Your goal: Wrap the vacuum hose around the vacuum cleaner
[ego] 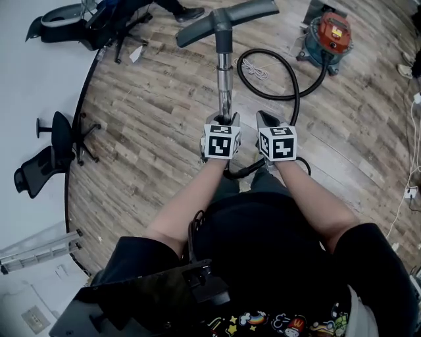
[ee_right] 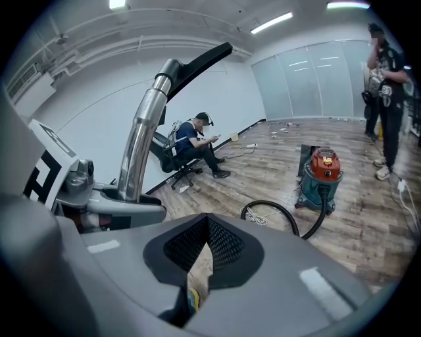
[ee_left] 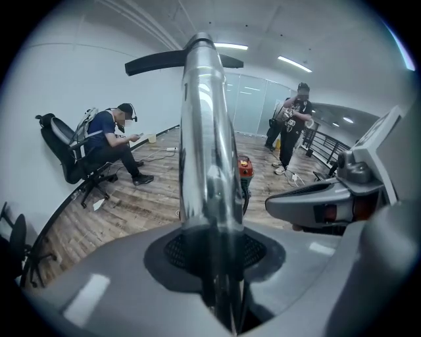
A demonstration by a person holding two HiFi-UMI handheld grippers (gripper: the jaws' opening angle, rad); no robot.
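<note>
- Clearly, the left gripper (ego: 223, 119) is clamped on the metal wand (ego: 225, 79); in its own view the tube (ee_left: 209, 164) fills the gap between the jaws.
- The wand's long axis runs straight away from the person and rises; the floor head (ego: 227, 20) sits crosswise at the far, upper end, seen against the ceiling from the right gripper view (ee_right: 197, 62).
- The right gripper (ego: 270, 122) hangs just beside the left one; its jaws are drawn almost together, with only a sliver of floor showing between them and nothing gripped.
- The vacuum hose (ego: 289, 72) leaves the vacuum cleaner (ego: 329, 36), curves in a wide loop over the wooden floor (ego: 151, 112), then passes under the two grippers near the person's body; it is not wound around the cleaner.
- The cleaner, red-topped, stands upright well ahead and to the right (ee_right: 322, 176).
- A coil of white cord (ego: 252, 67) lies inside the hose loop.
- An office chair (ego: 59, 145) stands at the left; a seated person (ee_right: 197, 148) and a standing person (ee_right: 388, 85) are farther off.
</note>
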